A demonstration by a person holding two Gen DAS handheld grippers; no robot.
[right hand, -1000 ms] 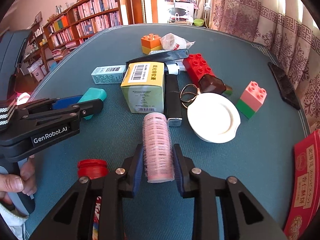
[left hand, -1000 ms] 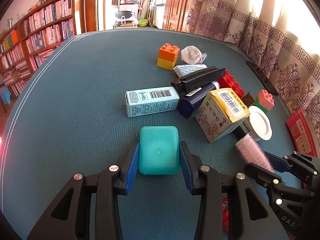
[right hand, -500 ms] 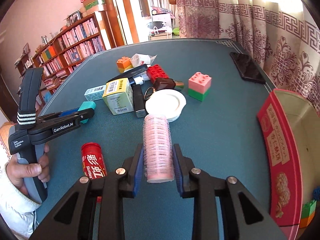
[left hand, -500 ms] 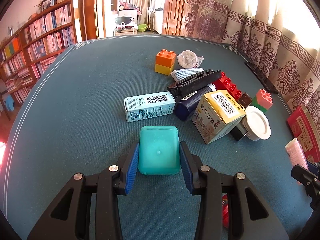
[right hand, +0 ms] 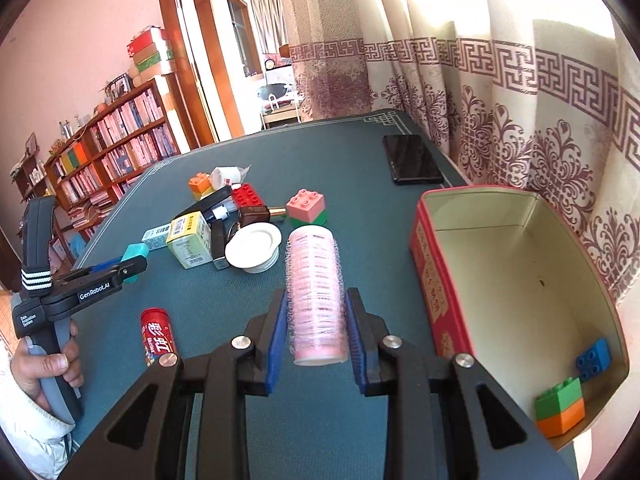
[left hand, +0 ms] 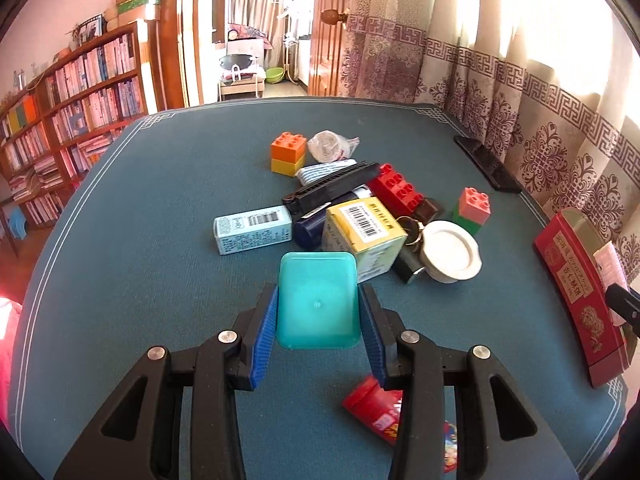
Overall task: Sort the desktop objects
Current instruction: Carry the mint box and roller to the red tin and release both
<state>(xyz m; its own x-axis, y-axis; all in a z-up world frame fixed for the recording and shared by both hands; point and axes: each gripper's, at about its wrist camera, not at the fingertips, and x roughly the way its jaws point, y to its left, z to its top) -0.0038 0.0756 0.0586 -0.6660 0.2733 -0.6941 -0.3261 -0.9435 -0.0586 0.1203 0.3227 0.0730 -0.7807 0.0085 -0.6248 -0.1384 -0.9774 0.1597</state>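
Broadly, the sorting looks barely begun. The blue-green surface (left hand: 160, 208) carries nearly all the clutter, and the red tin box (right hand: 436, 280) at its right edge holds only a few building blocks: a green-and-orange stack (right hand: 560, 410) and a blue block (right hand: 594, 360) in its near corner.

Left out in one heap at mid-surface are the yellow-topped carton (left hand: 362, 236), the pale blue carton (left hand: 254, 229), a black comb-like bar (left hand: 332, 188), a white lid (left hand: 450, 251), and loose blocks: red (left hand: 396, 189), pink-on-green (left hand: 472, 210) and orange-on-yellow (left hand: 288, 153). A red candy tube (right hand: 158, 336) lies apart, nearer the person, and a black phone (right hand: 412, 159) rests by the curtain.

The right gripper (right hand: 316, 328) is clamped on a pink hair roller (right hand: 316, 296), held above the surface just beside the tin's near wall, not yet over the opening. The left gripper (left hand: 318, 316) is closed on a teal plastic box (left hand: 318, 300), raised near the heap and well apart from the tin. Both items remain to be deposited, then the whole heap.
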